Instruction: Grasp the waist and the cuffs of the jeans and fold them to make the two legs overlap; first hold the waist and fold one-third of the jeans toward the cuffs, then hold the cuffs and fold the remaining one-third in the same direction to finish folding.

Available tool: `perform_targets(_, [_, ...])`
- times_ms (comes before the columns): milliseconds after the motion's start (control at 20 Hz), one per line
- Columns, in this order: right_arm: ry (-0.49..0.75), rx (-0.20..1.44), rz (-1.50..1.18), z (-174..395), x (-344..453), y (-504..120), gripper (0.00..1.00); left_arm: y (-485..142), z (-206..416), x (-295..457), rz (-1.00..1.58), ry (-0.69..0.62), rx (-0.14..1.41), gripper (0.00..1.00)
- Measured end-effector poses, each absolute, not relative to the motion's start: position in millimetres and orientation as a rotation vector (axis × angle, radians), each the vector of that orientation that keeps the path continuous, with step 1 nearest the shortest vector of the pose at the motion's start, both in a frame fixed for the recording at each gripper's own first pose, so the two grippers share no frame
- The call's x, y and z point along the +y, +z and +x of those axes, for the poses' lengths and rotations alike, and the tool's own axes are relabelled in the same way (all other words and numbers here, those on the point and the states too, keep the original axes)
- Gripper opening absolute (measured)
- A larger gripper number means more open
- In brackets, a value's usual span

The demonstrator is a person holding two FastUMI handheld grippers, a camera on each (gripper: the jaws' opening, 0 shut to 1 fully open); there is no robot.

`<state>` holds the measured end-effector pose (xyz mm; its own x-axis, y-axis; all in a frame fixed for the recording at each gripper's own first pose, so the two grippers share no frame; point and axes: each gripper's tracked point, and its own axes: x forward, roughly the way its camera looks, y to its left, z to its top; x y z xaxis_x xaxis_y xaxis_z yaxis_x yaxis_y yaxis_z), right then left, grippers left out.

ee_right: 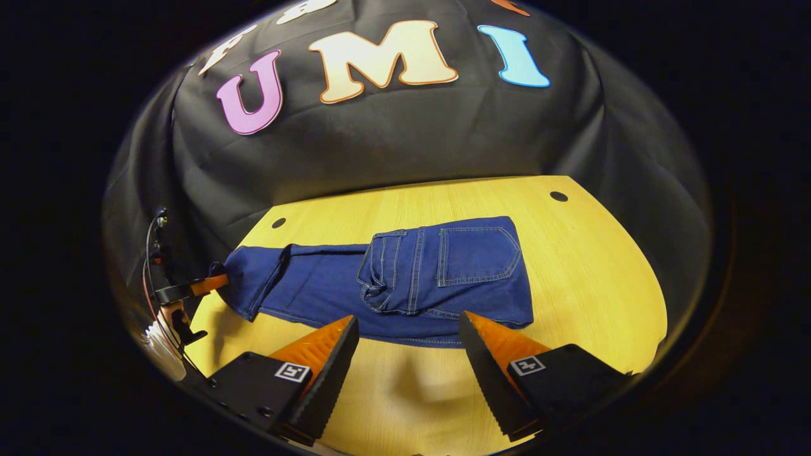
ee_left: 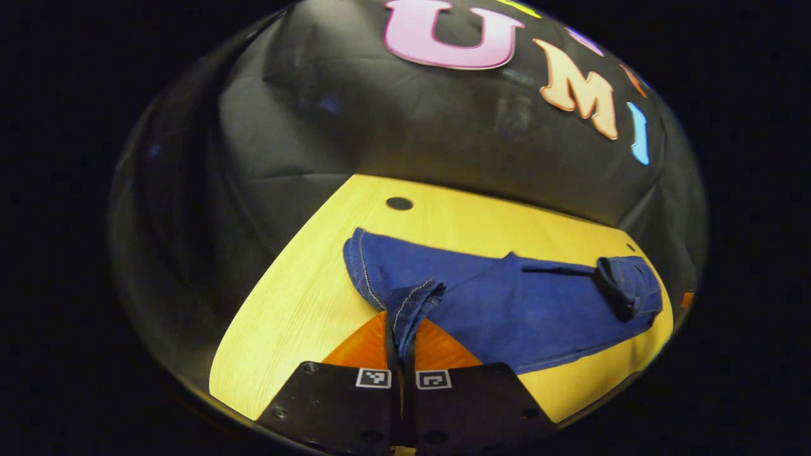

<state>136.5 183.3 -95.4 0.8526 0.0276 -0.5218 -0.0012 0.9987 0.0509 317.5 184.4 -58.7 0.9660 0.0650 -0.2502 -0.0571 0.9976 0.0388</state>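
Denim cuffs [ee_left: 412,304] sit pinched in the left gripper [ee_left: 400,345] jaws, while the right gripper [ee_right: 408,335] gapes wide above the table [ee_right: 589,266].

Both views low over table [ee_right: 602,266], facing wall; share jeans [ee_left: 507,310].

**Left claw pinched, right claw spread**

I see my left claw [ee_left: 400,345] with both fingers pressed together on a bunched cuff of the jeans [ee_left: 507,304], at their cuff end. My right claw [ee_right: 408,345] hangs with fingers wide apart, just short of the jeans' waist end and touching nothing. From the right gripper view, the left claw sits at the jeans' far cuff end.
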Motion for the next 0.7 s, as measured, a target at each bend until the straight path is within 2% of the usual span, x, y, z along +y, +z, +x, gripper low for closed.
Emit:
perform_targets(100, [0.019,0.539,0.061,135,177,-91,0.98,-37,318,146,0.04,-0.006,0.229,0.02])
perform_targets(150, [0.021,0.535,0.068,134,173,-90,0.98,-29,319,124,0.039,-0.04,0.221,0.0])
perform_targets(400, [0.055,0.529,0.091,133,137,-84,0.98,13,337,13,-0.013,-0.176,0.161,0.0])
perform_targets(450, [0.061,0.529,0.091,133,126,-83,0.93,19,341,-8,-0.022,-0.193,0.151,0.0])
perform_targets(500, [0.066,0.524,0.092,134,115,-80,0.98,27,347,-31,-0.027,-0.211,0.135,0.0])
perform_targets(700, [0.087,0.524,0.091,138,67,-73,0.98,50,365,-123,-0.029,-0.273,0.085,0.0])
